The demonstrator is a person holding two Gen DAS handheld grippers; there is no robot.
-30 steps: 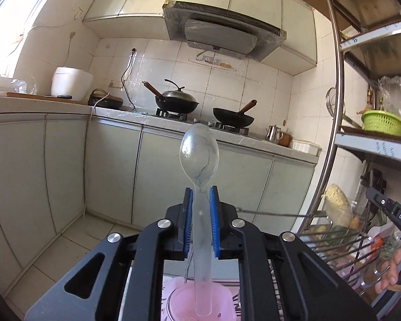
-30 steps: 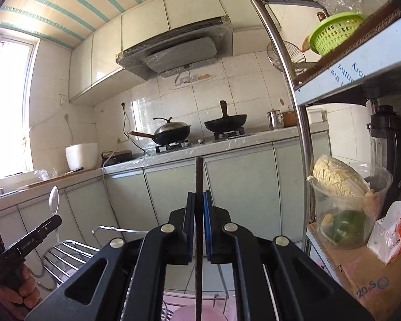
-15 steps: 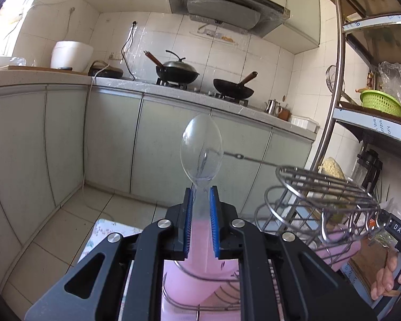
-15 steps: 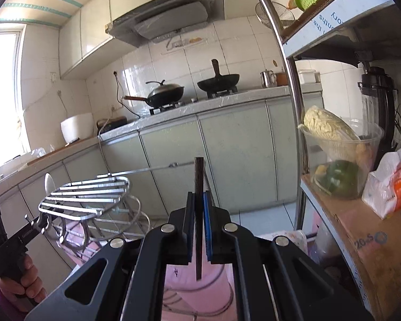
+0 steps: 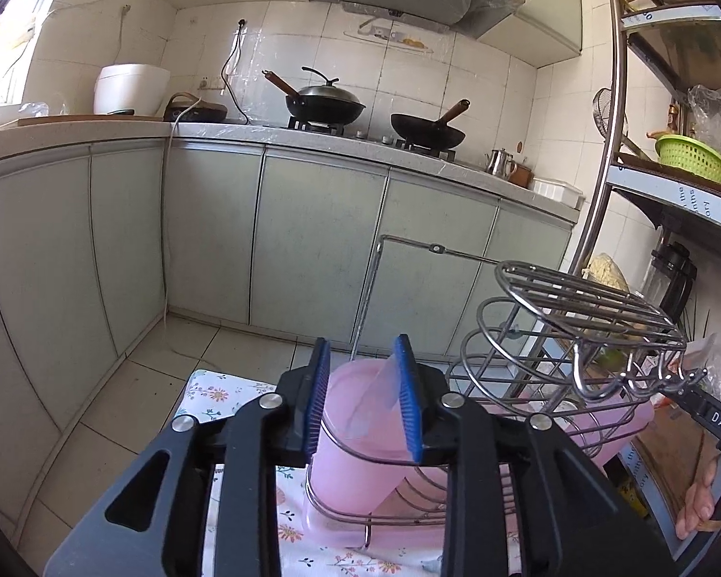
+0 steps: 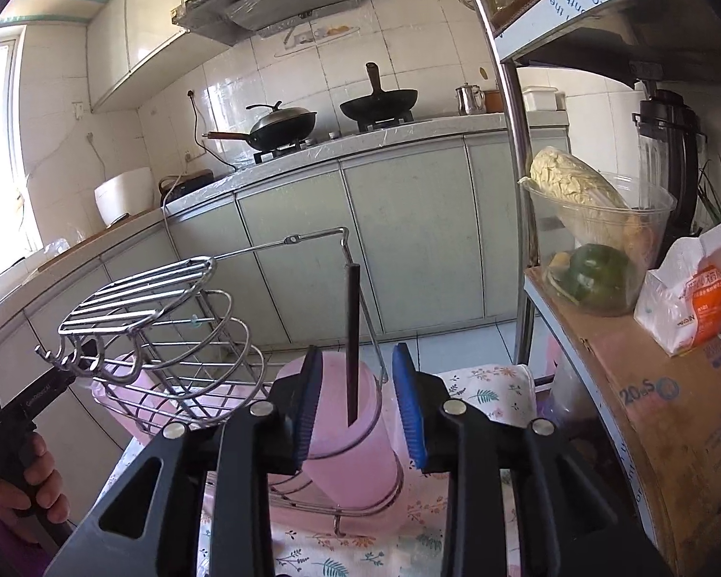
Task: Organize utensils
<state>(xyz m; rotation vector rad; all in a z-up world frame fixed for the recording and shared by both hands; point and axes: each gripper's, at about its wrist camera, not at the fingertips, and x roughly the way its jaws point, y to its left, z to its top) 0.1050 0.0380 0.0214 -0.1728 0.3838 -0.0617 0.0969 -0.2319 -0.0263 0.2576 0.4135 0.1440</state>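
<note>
My left gripper [image 5: 364,399] is open just above a pink plastic cup [image 5: 355,457] held in a wire rack [image 5: 577,317]. A clear plastic spoon [image 5: 382,394] leans inside that cup between the open jaws. My right gripper [image 6: 358,399] is open above another pink cup [image 6: 346,447] in the same wire rack [image 6: 144,298]. A dark chopstick [image 6: 352,341] stands upright in that cup, free of the pads.
The rack stands on a floral cloth [image 5: 216,394]. A metal shelf post [image 6: 514,144] and a shelf with a cardboard box [image 6: 649,408] and a tub of vegetables [image 6: 596,250] stand at the right. Kitchen cabinets [image 5: 312,240] lie beyond.
Both grippers came down over the pink cups and opened. The spoon left the left gripper and the chopstick left the right gripper; each now rests in a cup.
</note>
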